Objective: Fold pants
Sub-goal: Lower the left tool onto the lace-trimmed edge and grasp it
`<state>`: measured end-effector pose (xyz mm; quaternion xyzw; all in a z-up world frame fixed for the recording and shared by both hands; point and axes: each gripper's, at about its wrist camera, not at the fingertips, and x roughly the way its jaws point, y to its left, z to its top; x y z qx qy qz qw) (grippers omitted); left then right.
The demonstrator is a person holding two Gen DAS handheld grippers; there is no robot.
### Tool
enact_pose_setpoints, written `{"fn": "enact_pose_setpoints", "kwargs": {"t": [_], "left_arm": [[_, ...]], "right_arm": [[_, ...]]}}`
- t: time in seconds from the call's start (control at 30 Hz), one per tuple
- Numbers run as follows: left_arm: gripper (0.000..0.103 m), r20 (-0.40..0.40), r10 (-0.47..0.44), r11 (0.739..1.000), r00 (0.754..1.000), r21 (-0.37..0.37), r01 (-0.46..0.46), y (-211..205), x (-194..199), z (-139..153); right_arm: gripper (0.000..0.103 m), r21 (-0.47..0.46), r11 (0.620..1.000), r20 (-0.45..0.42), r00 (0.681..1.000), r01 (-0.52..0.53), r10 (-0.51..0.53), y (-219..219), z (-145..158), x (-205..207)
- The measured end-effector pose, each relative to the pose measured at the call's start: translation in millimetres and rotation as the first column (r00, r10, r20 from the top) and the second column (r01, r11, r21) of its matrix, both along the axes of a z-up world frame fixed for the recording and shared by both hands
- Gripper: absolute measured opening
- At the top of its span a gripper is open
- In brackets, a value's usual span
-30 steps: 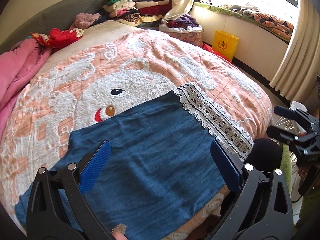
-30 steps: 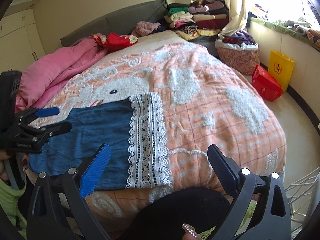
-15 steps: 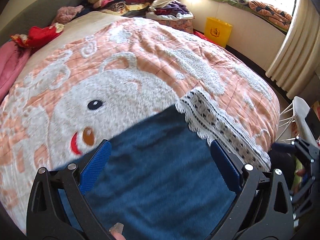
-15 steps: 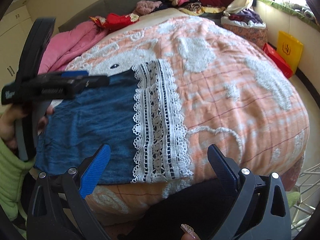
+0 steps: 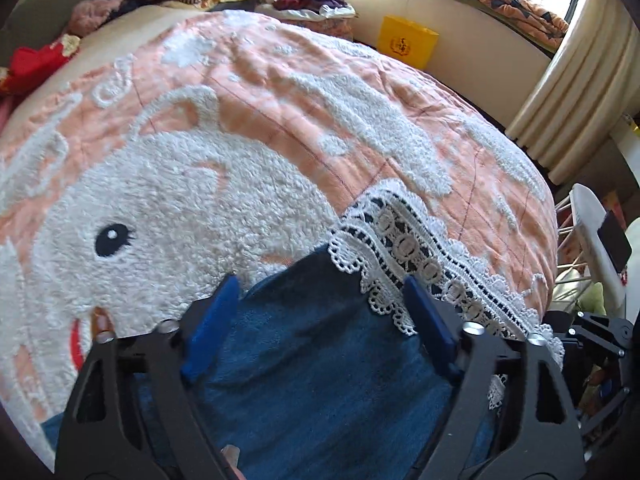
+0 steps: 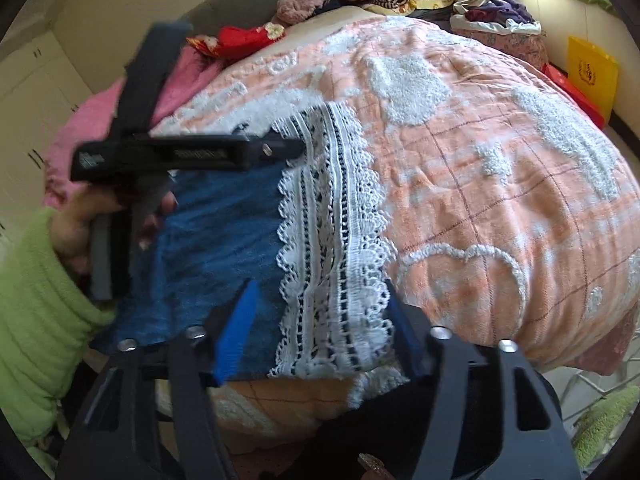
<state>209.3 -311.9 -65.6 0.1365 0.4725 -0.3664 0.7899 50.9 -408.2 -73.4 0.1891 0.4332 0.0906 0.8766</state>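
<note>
Both my grippers are coming down closer onto the blue pants (image 5: 320, 368) than a second ago, jaws narrowing. My left gripper (image 5: 320, 320) is straddling the far lace-hem (image 5: 416, 256) corner, my right gripper (image 6: 316, 320) the near one; neither is pinching cloth yet. The pants are lying flat at the bed's (image 6: 500, 184) near edge, with no fold made so far. The yellow bin (image 5: 408, 42) beyond the bed is hiding its contents.

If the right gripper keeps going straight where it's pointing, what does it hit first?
Most likely the white lace hem of the blue pants, lying between its jaws, which have just been closing. Depth is unclear, so contact may be near.
</note>
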Motion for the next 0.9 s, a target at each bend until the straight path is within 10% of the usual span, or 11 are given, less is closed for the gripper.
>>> {"fn": "enact_pose_setpoints", "kwargs": {"t": [0.3,0.43,0.6,0.9], "left_arm": [[0.045,-0.059,-0.022,0.997,0.998,-0.078,0.017,2.0,0.2,2.4],[0.017,-0.035,-0.028,0.998,0.999,-0.049,0.026,-3.6,-3.1,-2.4],[0.011,0.032,-0.039,0.999,0.999,-0.008,0.040,-8.6,-11.8,-1.6],[0.008,0.037,-0.003,0.989,0.999,-0.147,0.009,25.9,-18.8,31.2]], "right_arm": [[0.047,0.097,0.995,-0.005,1.000,-0.016,0.017,-5.9,-8.7,15.4],[0.041,0.178,0.984,-0.007,1.000,-0.006,0.007,-16.8,-13.2,16.5],[0.022,0.188,0.981,0.016,0.999,-0.041,0.039,-13.6,-9.4,18.1],[0.020,0.235,0.962,0.146,0.984,-0.137,0.104,1.0,17.0,5.3]]}}
